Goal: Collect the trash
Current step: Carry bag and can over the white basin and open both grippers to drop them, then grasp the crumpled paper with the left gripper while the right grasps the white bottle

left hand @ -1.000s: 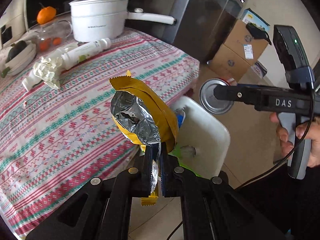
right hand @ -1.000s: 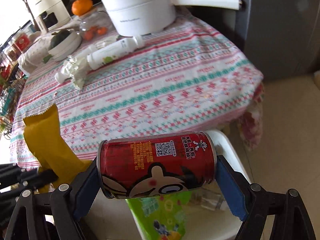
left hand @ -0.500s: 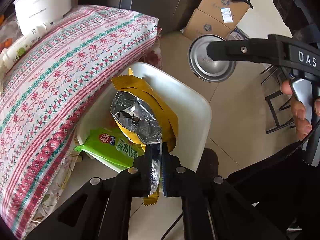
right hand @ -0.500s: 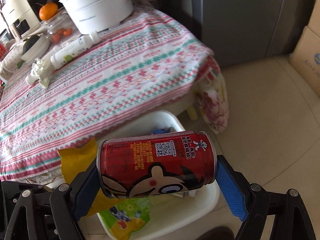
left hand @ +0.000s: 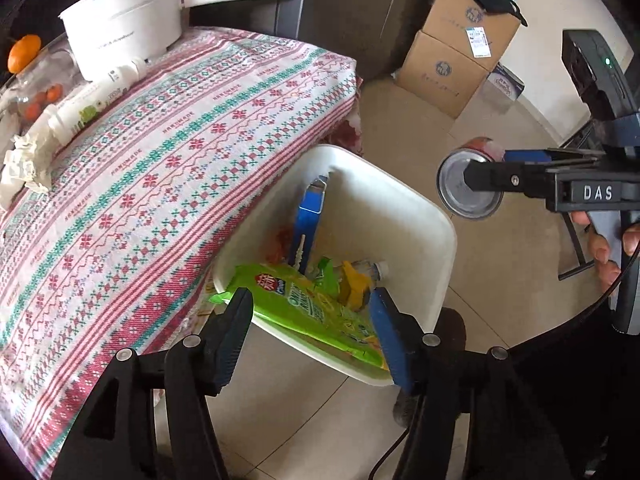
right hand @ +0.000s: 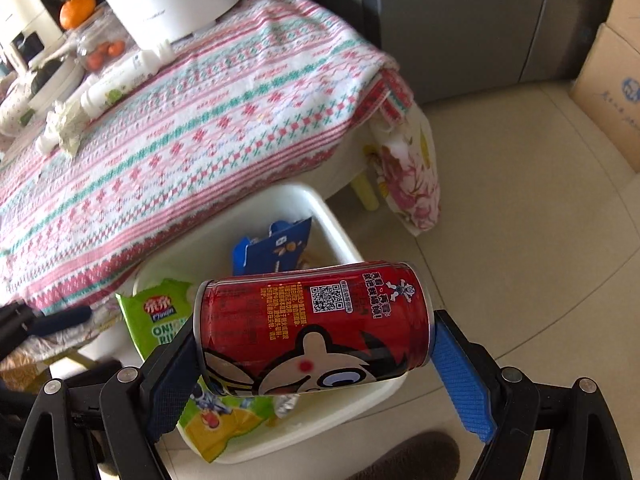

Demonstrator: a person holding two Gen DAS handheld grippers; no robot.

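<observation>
A white trash bin stands on the floor beside the table; it also shows in the right wrist view. It holds a green snack bag, a blue packet and a yellow foil bag. My left gripper is open and empty just above the bin's near rim. My right gripper is shut on a red cartoon can, held sideways above the bin. The can's end shows in the left wrist view, to the right of the bin.
The table has a red and green patterned cloth. On it are a white pot, a white bottle, crumpled tissue and an orange. Cardboard boxes stand on the tiled floor behind.
My left gripper opened and let go of the yellow foil bag, which now lies in the bin. My right gripper moved the can further over the bin.
</observation>
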